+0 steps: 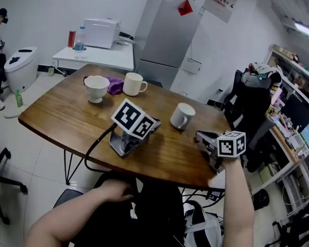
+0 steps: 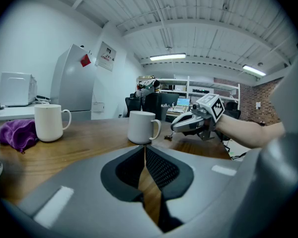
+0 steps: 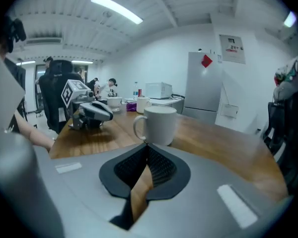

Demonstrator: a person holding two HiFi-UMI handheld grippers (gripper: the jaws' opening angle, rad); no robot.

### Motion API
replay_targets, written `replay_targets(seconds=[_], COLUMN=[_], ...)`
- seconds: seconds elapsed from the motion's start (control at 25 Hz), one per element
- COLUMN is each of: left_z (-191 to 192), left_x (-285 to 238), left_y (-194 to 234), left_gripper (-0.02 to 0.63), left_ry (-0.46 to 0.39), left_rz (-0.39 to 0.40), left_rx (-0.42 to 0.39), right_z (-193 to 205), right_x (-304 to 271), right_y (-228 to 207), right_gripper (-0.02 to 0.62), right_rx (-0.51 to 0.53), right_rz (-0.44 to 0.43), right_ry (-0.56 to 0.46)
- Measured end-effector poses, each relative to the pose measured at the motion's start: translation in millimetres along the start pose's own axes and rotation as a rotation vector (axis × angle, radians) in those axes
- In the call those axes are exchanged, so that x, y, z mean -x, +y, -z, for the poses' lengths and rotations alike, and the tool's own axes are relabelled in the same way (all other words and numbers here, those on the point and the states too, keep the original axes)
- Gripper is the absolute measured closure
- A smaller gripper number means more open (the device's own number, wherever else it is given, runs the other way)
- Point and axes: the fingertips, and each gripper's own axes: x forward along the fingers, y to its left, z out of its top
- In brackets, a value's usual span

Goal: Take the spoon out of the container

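Note:
No spoon shows in any view. A white mug [image 1: 183, 116] stands on the wooden table [image 1: 67, 117], straight ahead of both grippers [image 2: 143, 127] [image 3: 159, 124]. My left gripper [image 1: 152, 127] lies on the table with no hand on it, shut and empty [image 2: 145, 147], its tips just short of the mug. My right gripper [image 1: 198, 136], held in the right hand near the table's right edge, is also shut on nothing [image 3: 148, 145]. A white bowl [image 1: 96, 88] and a second mug [image 1: 134, 84] stand farther back. What is inside the containers is hidden.
A purple cloth [image 1: 114, 84] lies between the bowl and the far mug. Behind the table are a grey fridge [image 1: 167, 35] and a white side table [image 1: 98, 55] with an appliance. Office chairs [image 1: 247, 107] and shelves crowd the right. A person sits far left.

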Motion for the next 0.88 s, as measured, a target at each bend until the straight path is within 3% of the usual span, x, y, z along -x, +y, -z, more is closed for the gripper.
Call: replay_targets(seconds=[0.2, 0.88], left_z=[-1, -1], left_x=[0, 1], left_y=[0, -1], left_gripper=[0.595, 0.595], left_ry=[0.0, -0.001], left_rz=[-0.001, -0.001], left_rx=[0.001, 0.0], right_z=[-3, -3], right_x=[-7, -7], right_y=[7, 7], right_gripper=[0.592, 0.594], right_rx=[-0.099, -0.133], right_rz=[-0.021, -0.001], right_ry=[-0.054, -0.091])
